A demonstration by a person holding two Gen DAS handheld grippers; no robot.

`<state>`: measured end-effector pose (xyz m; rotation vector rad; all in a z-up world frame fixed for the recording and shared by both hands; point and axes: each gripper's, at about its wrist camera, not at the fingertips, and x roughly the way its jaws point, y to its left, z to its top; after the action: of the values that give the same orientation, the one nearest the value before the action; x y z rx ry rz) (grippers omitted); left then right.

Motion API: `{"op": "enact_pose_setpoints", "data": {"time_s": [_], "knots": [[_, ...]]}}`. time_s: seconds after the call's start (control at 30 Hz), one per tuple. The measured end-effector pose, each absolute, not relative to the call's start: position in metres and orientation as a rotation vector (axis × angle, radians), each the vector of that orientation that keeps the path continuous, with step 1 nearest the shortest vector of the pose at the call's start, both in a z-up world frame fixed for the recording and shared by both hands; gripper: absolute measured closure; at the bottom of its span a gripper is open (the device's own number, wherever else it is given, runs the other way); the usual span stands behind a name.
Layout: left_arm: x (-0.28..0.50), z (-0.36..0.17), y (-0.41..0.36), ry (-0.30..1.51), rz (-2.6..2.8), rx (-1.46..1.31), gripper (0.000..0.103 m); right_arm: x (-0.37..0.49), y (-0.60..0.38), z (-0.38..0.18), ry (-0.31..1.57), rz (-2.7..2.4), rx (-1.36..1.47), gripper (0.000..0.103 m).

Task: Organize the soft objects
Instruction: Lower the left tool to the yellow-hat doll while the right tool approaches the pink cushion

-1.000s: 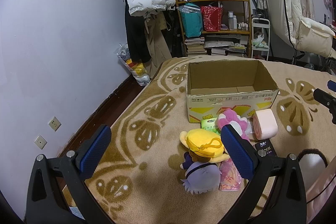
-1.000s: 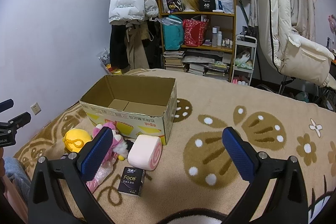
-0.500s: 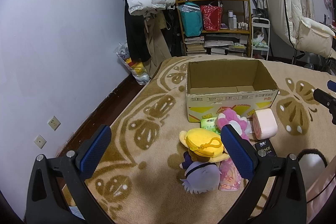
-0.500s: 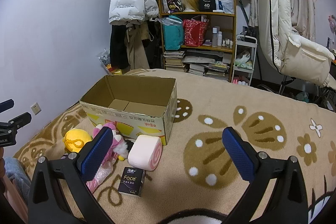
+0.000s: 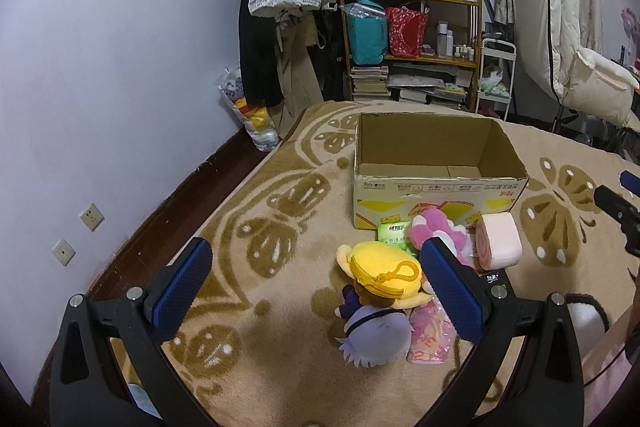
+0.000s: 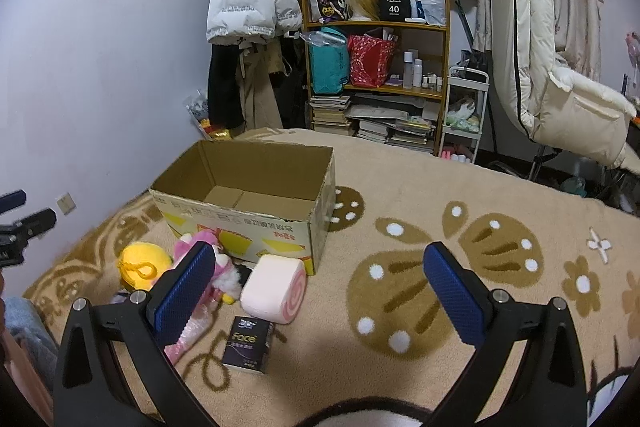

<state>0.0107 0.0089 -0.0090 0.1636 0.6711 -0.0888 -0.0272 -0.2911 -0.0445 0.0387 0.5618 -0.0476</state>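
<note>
An open, empty cardboard box [image 5: 436, 183] [image 6: 248, 211] stands on the patterned rug. In front of it lie soft things: a yellow-hatted plush doll [image 5: 384, 277] [image 6: 140, 263], a purple-haired plush [image 5: 378, 335], a pink plush [image 5: 434, 229] [image 6: 200, 241], a pink swirl-roll cushion [image 5: 500, 241] [image 6: 274, 283], a green tissue pack [image 5: 394, 233], a pink packet [image 5: 430, 335] and a black "Face" tissue pack [image 6: 248, 345]. My left gripper [image 5: 316, 291] is open and empty, held above the rug left of the pile. My right gripper [image 6: 316, 293] is open and empty, right of the pile.
A beige rug [image 6: 440, 227] covers the floor. A wooden shelf [image 5: 408, 39] with bags and books, hanging coats [image 5: 280, 7] and a white chair [image 6: 552, 79] stand at the back. The wall [image 5: 100, 87] runs along the left.
</note>
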Motion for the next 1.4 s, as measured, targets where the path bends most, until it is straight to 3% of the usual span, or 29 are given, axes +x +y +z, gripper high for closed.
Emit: {"op": "enact_pose_setpoints", "data": {"time_s": [1.4], "knots": [[0.125,-0.076,-0.030,0.925,-0.143,0.165,0.000,0.082,-0.262,-0.120,0.850,0.056,0.060,0.000]]}}
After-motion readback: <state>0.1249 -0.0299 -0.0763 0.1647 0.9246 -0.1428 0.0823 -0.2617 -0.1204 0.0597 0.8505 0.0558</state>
